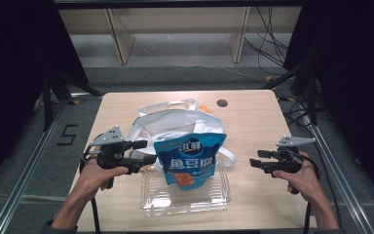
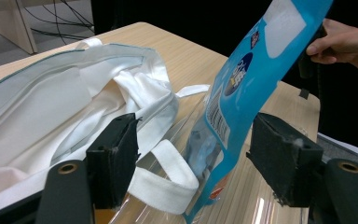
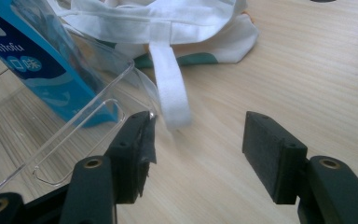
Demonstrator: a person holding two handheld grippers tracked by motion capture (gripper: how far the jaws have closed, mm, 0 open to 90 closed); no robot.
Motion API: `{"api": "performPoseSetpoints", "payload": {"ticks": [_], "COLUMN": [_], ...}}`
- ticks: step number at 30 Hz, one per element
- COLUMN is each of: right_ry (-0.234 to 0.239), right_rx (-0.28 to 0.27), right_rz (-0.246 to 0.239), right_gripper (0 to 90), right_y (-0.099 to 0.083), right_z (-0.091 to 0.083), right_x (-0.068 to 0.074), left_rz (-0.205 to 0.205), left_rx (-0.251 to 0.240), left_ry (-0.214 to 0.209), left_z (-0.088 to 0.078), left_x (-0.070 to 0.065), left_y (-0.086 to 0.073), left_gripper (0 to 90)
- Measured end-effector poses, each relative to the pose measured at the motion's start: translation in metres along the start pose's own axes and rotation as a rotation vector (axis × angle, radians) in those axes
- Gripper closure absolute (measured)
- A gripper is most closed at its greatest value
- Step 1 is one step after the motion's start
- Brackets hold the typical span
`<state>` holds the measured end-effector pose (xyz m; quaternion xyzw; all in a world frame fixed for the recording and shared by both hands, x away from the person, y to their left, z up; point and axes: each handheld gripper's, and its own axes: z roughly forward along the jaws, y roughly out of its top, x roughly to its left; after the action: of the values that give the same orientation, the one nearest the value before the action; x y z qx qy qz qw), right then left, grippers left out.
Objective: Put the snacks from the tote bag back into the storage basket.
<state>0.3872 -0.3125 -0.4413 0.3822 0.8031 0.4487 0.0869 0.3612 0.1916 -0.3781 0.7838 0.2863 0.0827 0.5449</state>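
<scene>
I've got my left gripper [image 1: 141, 152] just left of the blue snack pouch [image 1: 191, 158], jaws spread wide and pressing on nothing. Looking along its jaws, the blue snack pouch [image 2: 242, 88] leans up between them without touching either pad, and a white strap [image 2: 168, 179] loops just in front of the near jaw. The pouch stands upright in the clear plastic tray [image 1: 185, 197], its bottom edge down inside, its top tilted back toward the white tote bag [image 1: 175, 124]. That bag lies crumpled on the wooden table [image 1: 253, 122] right behind the tray, touching its far edge, handles flopped out to either side.

Over on the other side, my right gripper [image 1: 260, 159] hangs level above the table, well apart from the pouch, jaws spread with only bare wood between them. From the right gripper view, the clear plastic tray [image 3: 51, 140] sits to the left of my jaws with its corner just beside the left pad, the blue snack pouch [image 3: 32, 65] standing in it, and one white strap [image 3: 170, 88] of the white tote bag [image 3: 191, 28] runs down onto the wooden table [image 3: 307, 70] ahead of me. A small dark round mark [image 1: 222, 103] sits on the far side of the tabletop.
</scene>
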Motion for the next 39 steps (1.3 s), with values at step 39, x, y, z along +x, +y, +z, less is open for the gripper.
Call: {"api": "performPoseSetpoints", "payload": {"ticks": [39], "right_ry": [-0.013], "right_rx": [-0.048], "right_rz": [0.014], "right_gripper": [36.5], "right_y": [-0.02], "right_z": [-0.008], "right_x": [0.027], "left_rz": [0.013], "left_rx": [0.06], "left_ry": [0.136], "left_z": [-0.016], "left_x": [-0.013], "left_y": [-0.069], "left_gripper": [29.3]}}
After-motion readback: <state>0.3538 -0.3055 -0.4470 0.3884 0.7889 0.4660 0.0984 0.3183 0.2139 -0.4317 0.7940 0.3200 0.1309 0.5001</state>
